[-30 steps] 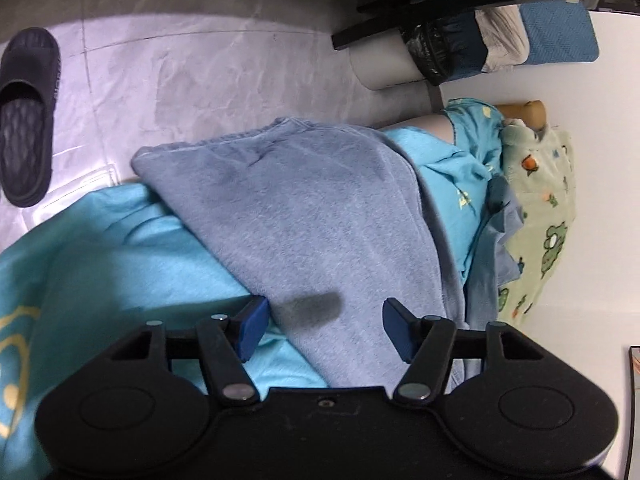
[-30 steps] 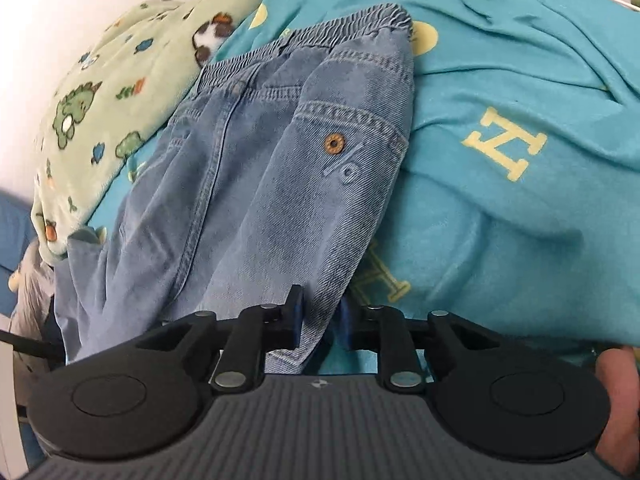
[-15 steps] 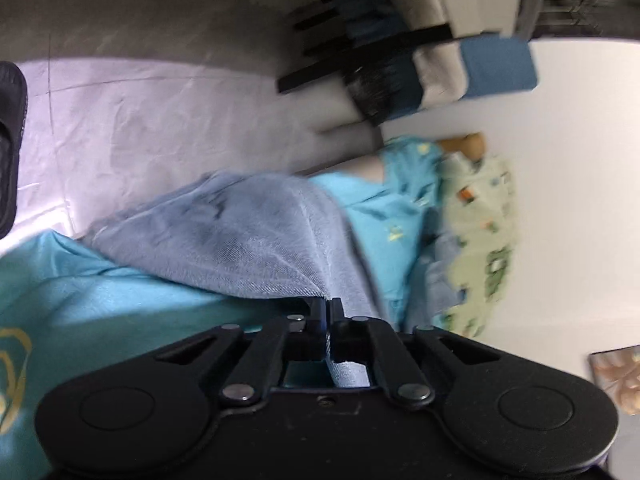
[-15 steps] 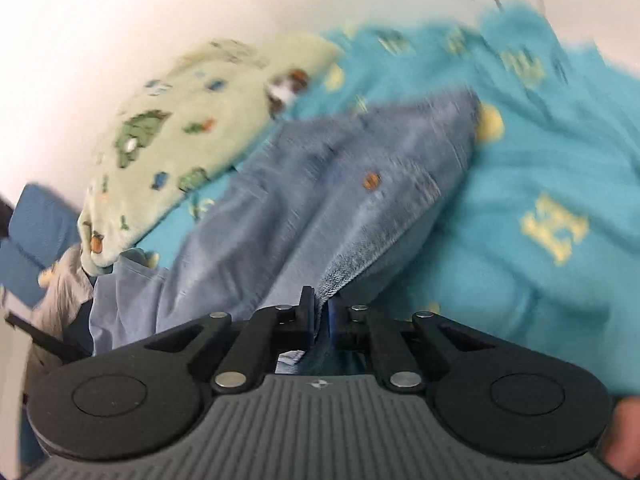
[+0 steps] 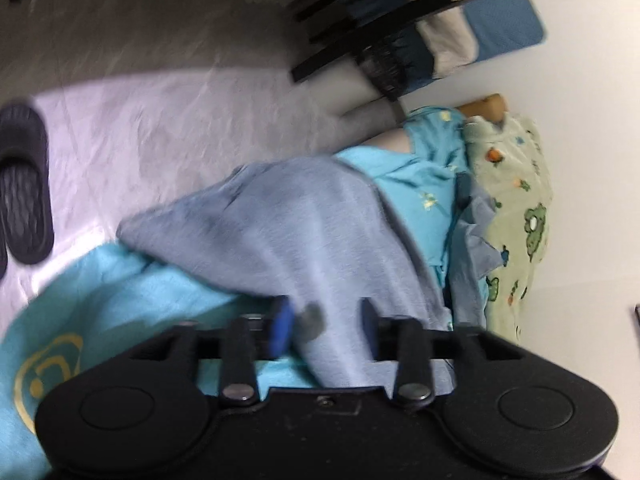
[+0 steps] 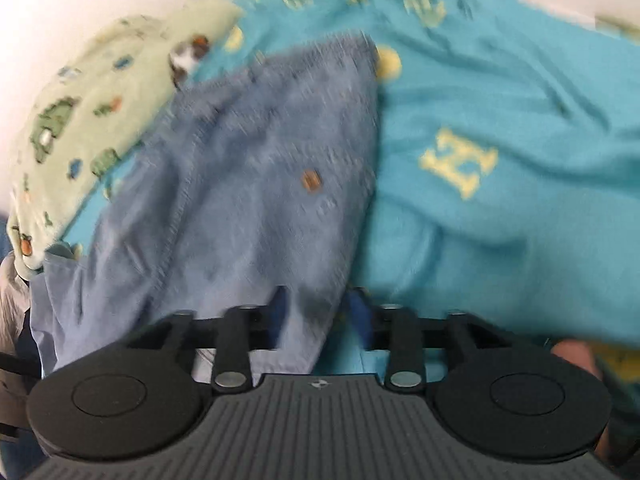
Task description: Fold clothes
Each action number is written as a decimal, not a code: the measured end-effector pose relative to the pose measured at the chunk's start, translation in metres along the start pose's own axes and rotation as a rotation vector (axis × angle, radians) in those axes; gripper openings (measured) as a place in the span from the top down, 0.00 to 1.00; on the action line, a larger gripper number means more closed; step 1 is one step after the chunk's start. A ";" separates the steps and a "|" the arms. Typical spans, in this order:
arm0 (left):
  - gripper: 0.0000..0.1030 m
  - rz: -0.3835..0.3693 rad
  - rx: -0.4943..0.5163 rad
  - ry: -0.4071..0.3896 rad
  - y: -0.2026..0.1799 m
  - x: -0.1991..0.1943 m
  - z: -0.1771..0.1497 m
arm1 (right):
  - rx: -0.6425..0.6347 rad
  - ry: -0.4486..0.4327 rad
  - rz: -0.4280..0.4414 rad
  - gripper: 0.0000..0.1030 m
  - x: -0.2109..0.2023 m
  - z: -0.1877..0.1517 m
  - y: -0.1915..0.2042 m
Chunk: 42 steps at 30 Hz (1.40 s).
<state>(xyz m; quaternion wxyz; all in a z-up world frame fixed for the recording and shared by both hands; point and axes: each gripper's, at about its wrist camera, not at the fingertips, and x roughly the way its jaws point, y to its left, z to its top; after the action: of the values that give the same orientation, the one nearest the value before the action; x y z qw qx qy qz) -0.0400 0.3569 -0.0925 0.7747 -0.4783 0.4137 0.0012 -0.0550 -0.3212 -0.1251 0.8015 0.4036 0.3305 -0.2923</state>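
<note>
**One letter readable on the bedding**

A yellow capital "H" (image 6: 460, 162) stands on the teal blanket (image 6: 500, 92) in the right wrist view, tilted and softened by blur. Other yellow marks near the blanket's far edge are too smeared to read. In the left wrist view a yellow curved emblem (image 5: 44, 364) sits on the same teal fabric, but forms no legible character.

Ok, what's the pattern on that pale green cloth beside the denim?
Little green dinosaurs with small orange and blue shapes on the pale green cloth; clearest in the left wrist view.
</note>
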 end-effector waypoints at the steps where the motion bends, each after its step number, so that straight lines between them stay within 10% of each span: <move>1: 0.51 -0.005 0.016 -0.018 -0.008 -0.005 0.000 | -0.019 -0.038 0.006 0.48 -0.005 0.001 0.002; 7: 0.47 -0.065 0.132 -0.022 -0.080 0.008 0.007 | -0.184 -0.165 0.070 0.48 -0.015 0.002 0.032; 16: 0.43 0.015 0.274 0.081 -0.200 0.141 0.013 | -0.367 -0.099 0.220 0.48 0.000 -0.016 0.065; 37: 0.43 0.230 0.420 -0.007 -0.275 0.351 0.014 | -0.419 -0.009 0.350 0.48 0.043 -0.031 0.100; 42: 0.58 0.223 0.447 -0.037 -0.289 0.372 0.022 | -0.440 -0.014 0.348 0.48 0.048 -0.035 0.104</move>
<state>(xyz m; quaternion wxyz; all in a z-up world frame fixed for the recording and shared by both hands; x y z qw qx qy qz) 0.3341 0.0699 -0.1130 0.8636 -0.2466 0.4396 0.0038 0.0411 -0.2494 -0.1306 0.9103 0.2684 0.3061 -0.0744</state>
